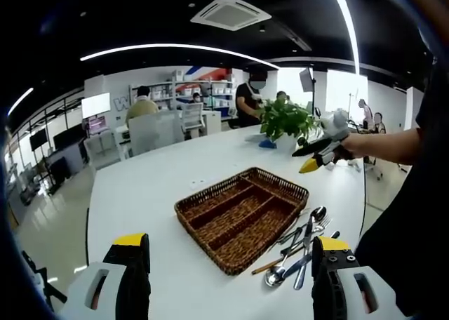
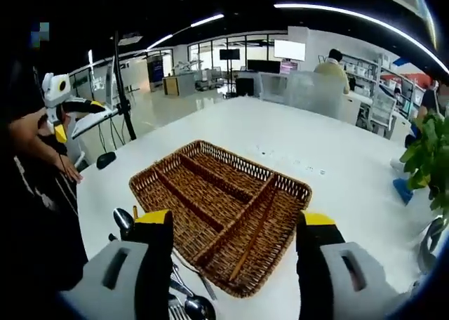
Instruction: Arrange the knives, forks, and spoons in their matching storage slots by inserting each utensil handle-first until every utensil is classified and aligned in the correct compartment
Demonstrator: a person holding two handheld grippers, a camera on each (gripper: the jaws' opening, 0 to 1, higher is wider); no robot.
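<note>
Divided wicker tray (image 1: 242,218); heaped cutlery (image 1: 302,246) beside

Each gripper (image 1: 230,278) has black jaws capped in yellow on pale grey housings. Beyond the left jaws, the person's dark clothing (image 1: 421,215) shows.

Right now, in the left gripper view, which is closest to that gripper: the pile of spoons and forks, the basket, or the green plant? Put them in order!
1. Pile of utensils: beside the left gripper, by its right jaw.
2. Wicker basket: mid-table, just beyond the pile.
3. Green plant: at the table's far edge.
</note>
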